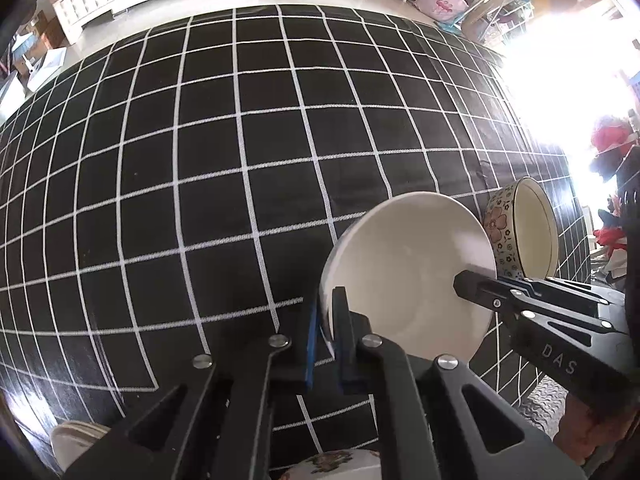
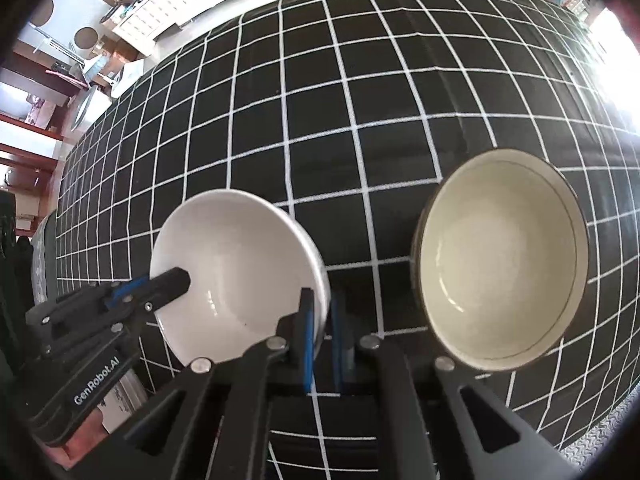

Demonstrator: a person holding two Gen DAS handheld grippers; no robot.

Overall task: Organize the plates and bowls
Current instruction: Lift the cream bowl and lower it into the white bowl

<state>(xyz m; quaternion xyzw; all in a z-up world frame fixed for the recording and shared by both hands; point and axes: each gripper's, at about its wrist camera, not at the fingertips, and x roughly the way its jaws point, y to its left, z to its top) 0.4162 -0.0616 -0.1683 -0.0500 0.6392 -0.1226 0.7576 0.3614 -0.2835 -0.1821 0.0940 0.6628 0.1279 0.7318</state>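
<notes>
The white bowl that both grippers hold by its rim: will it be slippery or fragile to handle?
Likely slippery: the white bowl looks glossy, and the left gripper and right gripper pinch only its thin rim. Probably rigid but fragile, as it looks ceramic.

wide bare checked tablecloth ahead, white bowl and floral bowl blocking near right

Both grippers pinching white bowl, cream bowl beside

Bright daylight floods in from the right, blown out to white glare. Fisheye bends the tabletop grid; the corners are dark; the bowls glint.
</notes>
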